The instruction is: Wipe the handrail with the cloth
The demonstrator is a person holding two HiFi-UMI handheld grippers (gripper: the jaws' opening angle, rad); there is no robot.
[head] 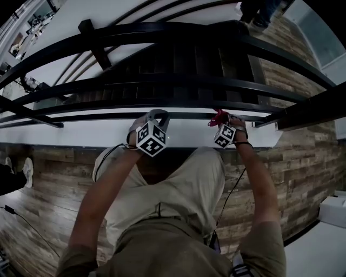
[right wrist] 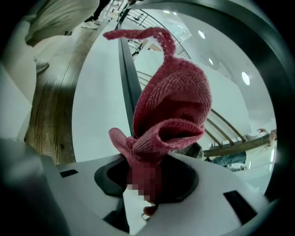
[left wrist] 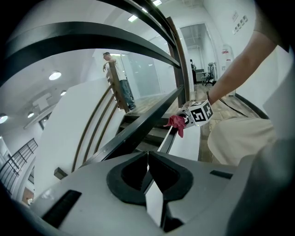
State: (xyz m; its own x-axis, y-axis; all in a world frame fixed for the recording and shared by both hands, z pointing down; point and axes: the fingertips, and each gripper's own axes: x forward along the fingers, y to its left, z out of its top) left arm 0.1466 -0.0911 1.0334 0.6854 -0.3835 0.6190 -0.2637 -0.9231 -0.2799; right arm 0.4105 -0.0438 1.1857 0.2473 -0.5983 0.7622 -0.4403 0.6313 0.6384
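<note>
In the head view the black handrail point(head: 108, 115) runs across just ahead of both grippers, with further black rails point(head: 162, 81) above it. My right gripper point(head: 220, 121) is shut on a red cloth point(head: 219, 115), which sits at the lowest rail. In the right gripper view the cloth point(right wrist: 173, 106) bunches up out of the right gripper point(right wrist: 145, 184), and the rail point(right wrist: 129, 78) stretches away behind it. My left gripper point(head: 155, 114) hangs close to the same rail, to the left. In the left gripper view the left gripper point(left wrist: 147, 159) is shut with nothing in it, and the cloth point(left wrist: 177, 122) shows far along the rail point(left wrist: 152, 117).
Dark stairs point(head: 184, 65) descend beyond the rails. A person point(head: 259, 13) stands at the far side of the stairs. Wood floor point(head: 303, 162) lies under me, with a white box point(head: 332, 208) at the right and a cable point(head: 21, 216) at the left.
</note>
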